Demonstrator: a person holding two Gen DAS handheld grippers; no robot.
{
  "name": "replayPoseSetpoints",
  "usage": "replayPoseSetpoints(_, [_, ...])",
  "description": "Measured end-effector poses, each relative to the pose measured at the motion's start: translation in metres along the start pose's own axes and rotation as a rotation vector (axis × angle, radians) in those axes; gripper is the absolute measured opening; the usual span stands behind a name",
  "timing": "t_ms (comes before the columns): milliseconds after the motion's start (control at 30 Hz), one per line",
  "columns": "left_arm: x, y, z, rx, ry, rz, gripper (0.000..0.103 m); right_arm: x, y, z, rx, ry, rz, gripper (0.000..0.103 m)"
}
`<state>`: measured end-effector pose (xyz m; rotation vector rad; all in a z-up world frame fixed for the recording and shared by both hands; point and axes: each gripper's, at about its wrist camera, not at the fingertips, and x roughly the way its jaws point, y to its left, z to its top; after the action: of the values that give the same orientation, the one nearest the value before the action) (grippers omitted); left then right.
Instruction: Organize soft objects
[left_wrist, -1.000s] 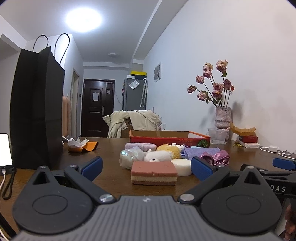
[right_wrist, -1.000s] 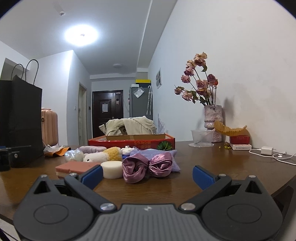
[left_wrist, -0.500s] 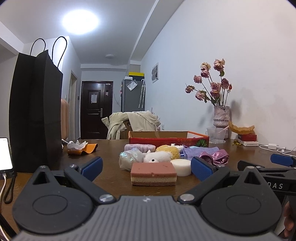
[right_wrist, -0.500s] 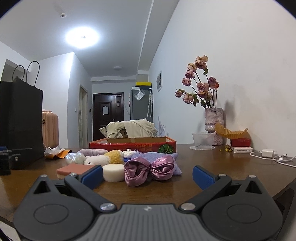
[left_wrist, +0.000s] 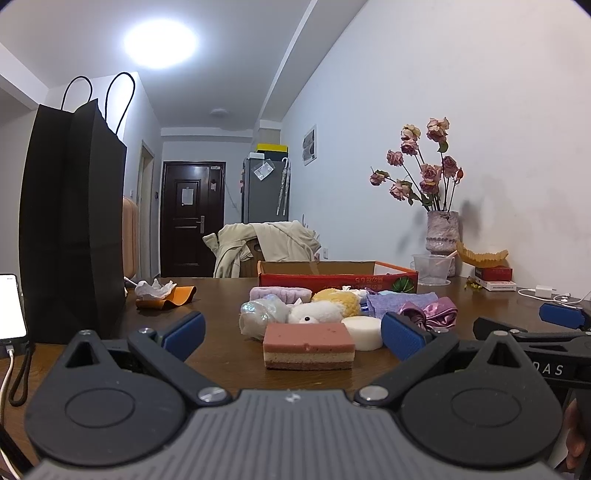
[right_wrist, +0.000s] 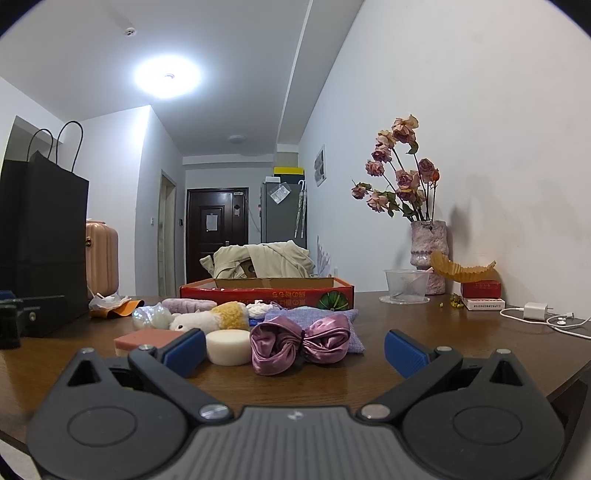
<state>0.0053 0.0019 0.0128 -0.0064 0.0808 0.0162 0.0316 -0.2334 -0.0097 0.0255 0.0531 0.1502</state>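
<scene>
A pile of soft things lies mid-table before a red cardboard box (left_wrist: 338, 277) (right_wrist: 266, 293). Nearest the left gripper (left_wrist: 293, 334) is a pink layered sponge (left_wrist: 309, 350), with a white round sponge (left_wrist: 362, 332) beside it. Both grippers stand open and hold nothing. Straight ahead of the right gripper (right_wrist: 293, 350) lies a purple satin scrunchie (right_wrist: 300, 341), with the white round sponge (right_wrist: 228, 346) to its left. Behind sit a white-and-yellow plush toy (right_wrist: 210, 319), a lilac cloth (right_wrist: 314, 317) and a lilac headband (right_wrist: 188, 304). The right gripper's blue fingertip (left_wrist: 561, 315) shows at the left view's right edge.
A tall black paper bag (left_wrist: 74, 221) and a lit phone (left_wrist: 11, 306) stand at the left. Crumpled tissue on an orange wrapper (left_wrist: 162, 295) lies behind. A vase of dried roses (right_wrist: 428, 254), a plastic cup (right_wrist: 406, 284), small boxes (right_wrist: 480, 291) and a white charger (right_wrist: 535, 312) occupy the right side.
Both views have tipped down and drawn slightly nearer the pile. Nothing on the table has moved, and both grippers stay open.
</scene>
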Motion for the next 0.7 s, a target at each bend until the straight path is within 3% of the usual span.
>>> replayPoseSetpoints(700, [0.0005,0.0025,-0.0016,-0.001,0.008,0.004,0.103,-0.0006,0.0044,-0.0017,0.002,-0.002,0.006,0.103])
